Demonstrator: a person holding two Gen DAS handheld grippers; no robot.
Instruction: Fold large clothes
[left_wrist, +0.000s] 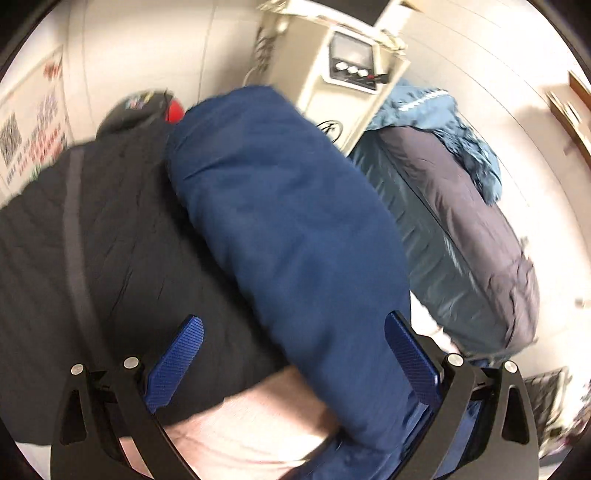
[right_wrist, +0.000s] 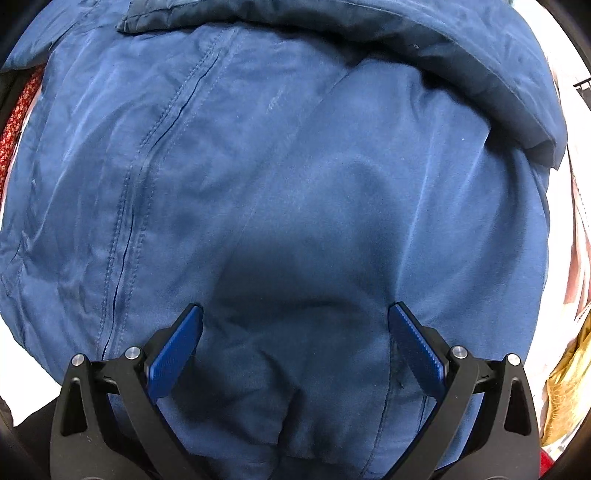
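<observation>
Filling the frame: blue jacket (right_wrist: 295, 184) covers nearly the whole right wrist view, seam at left, flap at upper right.
Left view: blue jacket (left_wrist: 288, 229) runs centre to lower right, beside a black garment (left_wrist: 92, 240) at left.
Right hand-held gripper (right_wrist: 295, 317): jaws spread wide, holding nothing.
Left hand-held gripper (left_wrist: 293, 328): jaws spread wide over both garments.
Upper right: grey-teal garment pile (left_wrist: 461, 229); cream machine (left_wrist: 332, 74) at upper centre.

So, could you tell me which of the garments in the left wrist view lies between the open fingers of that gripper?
The navy blue jacket, running up between the left gripper fingers; the black garment lies left, the teal-grey one right.
</observation>
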